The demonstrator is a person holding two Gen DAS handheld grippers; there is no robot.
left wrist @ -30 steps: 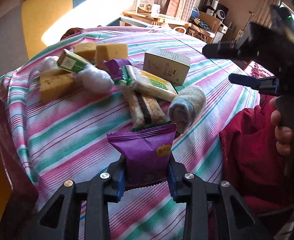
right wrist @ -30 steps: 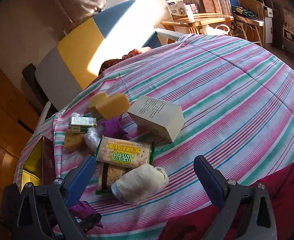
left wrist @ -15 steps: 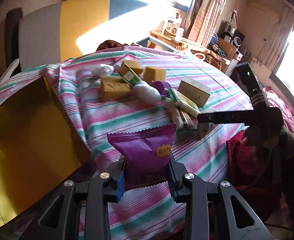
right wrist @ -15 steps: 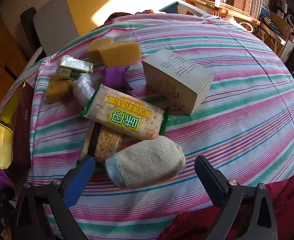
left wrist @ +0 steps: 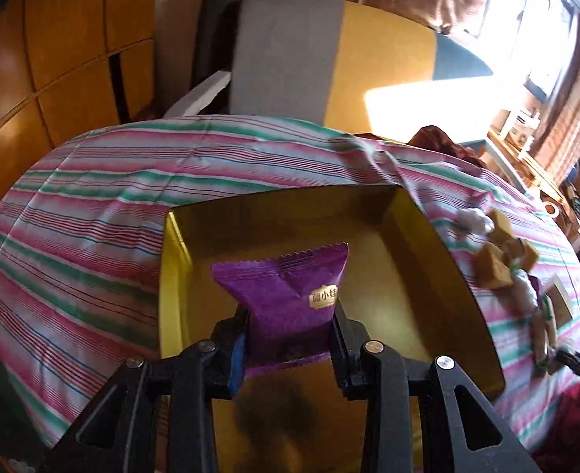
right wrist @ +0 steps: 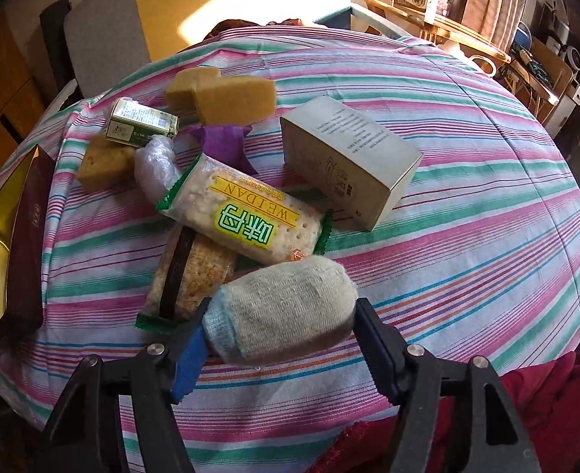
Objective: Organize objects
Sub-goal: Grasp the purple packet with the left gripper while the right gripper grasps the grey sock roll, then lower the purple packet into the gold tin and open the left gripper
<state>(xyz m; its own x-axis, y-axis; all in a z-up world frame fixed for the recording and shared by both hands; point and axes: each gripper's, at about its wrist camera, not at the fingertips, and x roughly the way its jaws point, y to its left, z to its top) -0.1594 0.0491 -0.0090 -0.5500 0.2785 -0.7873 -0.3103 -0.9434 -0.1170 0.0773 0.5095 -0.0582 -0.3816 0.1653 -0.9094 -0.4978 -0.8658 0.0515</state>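
1. Left tongs point(left wrist: 290, 339) clamp a purple snack pouch point(left wrist: 286, 295) over the open gold box point(left wrist: 463, 287), which looks empty; the pouch is not yet released
2. Right tongs point(right wrist: 280, 349) are closing around a rolled grey sock point(right wrist: 282, 307); both pads look just in contact with it
3. Beyond the sock on the striped cloth wait a cracker pack point(right wrist: 242, 216) reading "WEIDAN", a grey carton point(right wrist: 349, 165), sponges point(right wrist: 231, 96) and a small green box point(right wrist: 142, 122): sorting looks barely begun
4. The pouch's gold label is too small to read
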